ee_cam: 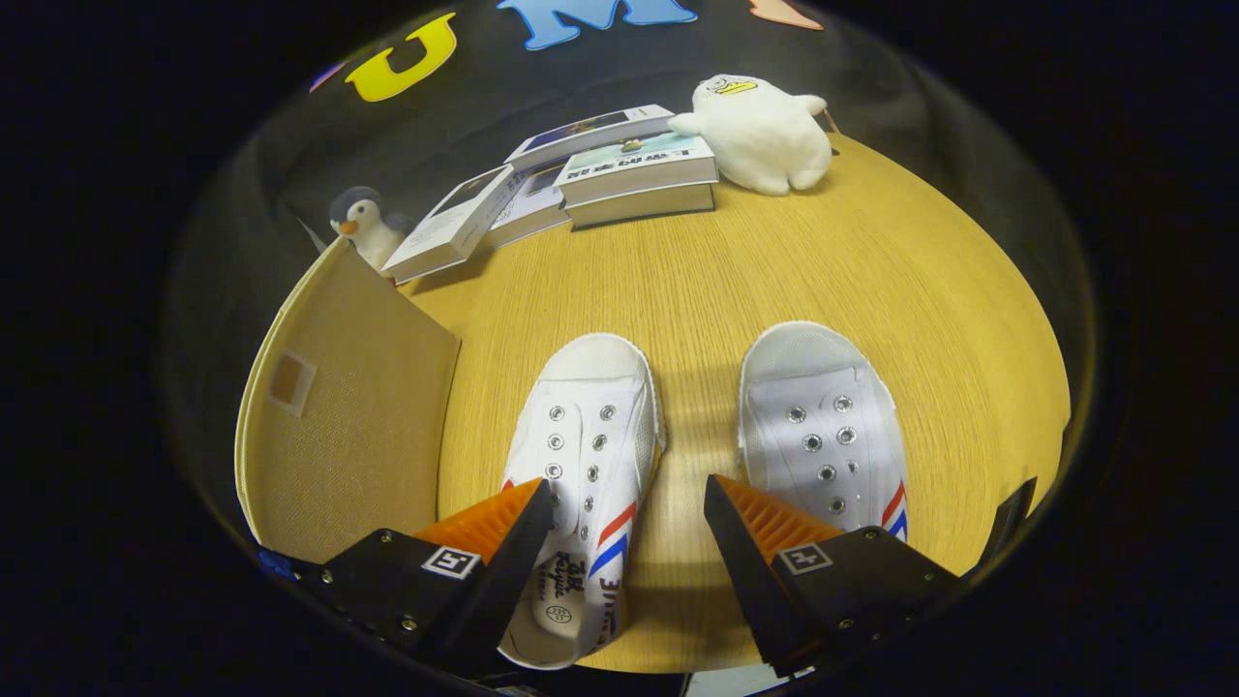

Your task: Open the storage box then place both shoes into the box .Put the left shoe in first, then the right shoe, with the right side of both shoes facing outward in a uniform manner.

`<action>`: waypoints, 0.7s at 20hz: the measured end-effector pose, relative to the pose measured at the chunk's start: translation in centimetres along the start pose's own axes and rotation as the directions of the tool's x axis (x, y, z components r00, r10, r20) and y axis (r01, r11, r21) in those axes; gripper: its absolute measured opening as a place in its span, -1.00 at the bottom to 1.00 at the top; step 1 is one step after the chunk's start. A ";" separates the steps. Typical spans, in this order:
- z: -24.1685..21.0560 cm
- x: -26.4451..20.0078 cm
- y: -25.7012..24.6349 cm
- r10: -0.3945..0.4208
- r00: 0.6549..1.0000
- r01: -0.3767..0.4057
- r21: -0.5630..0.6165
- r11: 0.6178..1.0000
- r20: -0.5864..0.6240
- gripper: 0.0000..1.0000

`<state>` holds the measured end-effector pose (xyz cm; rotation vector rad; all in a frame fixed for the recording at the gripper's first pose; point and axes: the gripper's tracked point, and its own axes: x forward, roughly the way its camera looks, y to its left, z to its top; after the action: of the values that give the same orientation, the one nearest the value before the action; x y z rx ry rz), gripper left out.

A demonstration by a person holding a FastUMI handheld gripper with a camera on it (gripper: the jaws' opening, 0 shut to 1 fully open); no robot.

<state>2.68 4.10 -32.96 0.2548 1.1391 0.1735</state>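
Note:
Two white canvas shoes with red and blue side stripes stand side by side on the wooden table [852,261], toes pointing away from me. The left shoe [590,436] lies partly between my fingers, its heel opening beside the left finger. The right shoe [823,426] sits just beyond the right finger [765,518]. My gripper [629,503] is open and hovers above them, pressing on nothing. A beige fabric storage box [348,416] stands to the left of the left shoe, with its lid flat on top.
Several books [581,179] lie stacked and fanned at the table's far side. A white plush duck [760,131] sits to their right, and a small plush penguin [363,225] stands behind the box. Bare table lies between the shoes and the books.

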 end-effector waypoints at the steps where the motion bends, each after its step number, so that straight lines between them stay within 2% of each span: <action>1: -0.2 0.2 0.2 0.010 1.000 -0.010 0.011 1.000 -0.008 0.89; 3: -0.4 0.5 1.0 0.051 0.999 -0.050 0.049 0.998 -0.013 0.70; 4: -0.5 0.6 1.5 0.068 0.998 -0.066 0.074 0.995 -0.017 0.39; 5: -0.4 0.4 1.4 0.064 0.998 -0.063 0.083 0.995 -0.015 0.21; 6: -0.4 0.6 1.4 0.067 0.998 -0.065 0.081 0.995 -0.019 0.09; 7: -0.5 0.6 1.2 0.054 0.998 -0.053 0.077 0.996 -0.020 0.09; 8: -0.4 0.2 0.5 0.036 0.999 -0.035 0.088 0.996 -0.013 0.00; 9: -0.6 0.5 0.8 0.042 0.999 -0.040 0.106 0.994 -0.018 -0.34; 11: -0.5 0.0 0.3 0.028 1.000 -0.026 0.110 0.994 -0.015 -0.39; 12: -0.8 2.2 0.0 0.026 1.000 -0.024 0.145 0.989 -0.014 -0.62; 13: -0.7 0.2 0.3 0.024 0.999 -0.021 0.154 0.988 -0.021 -0.85; 14: -0.6 0.0 0.4 0.026 0.999 -0.021 0.161 0.987 -0.027 -0.85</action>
<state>2.13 4.57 -33.08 0.4102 1.1809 0.1067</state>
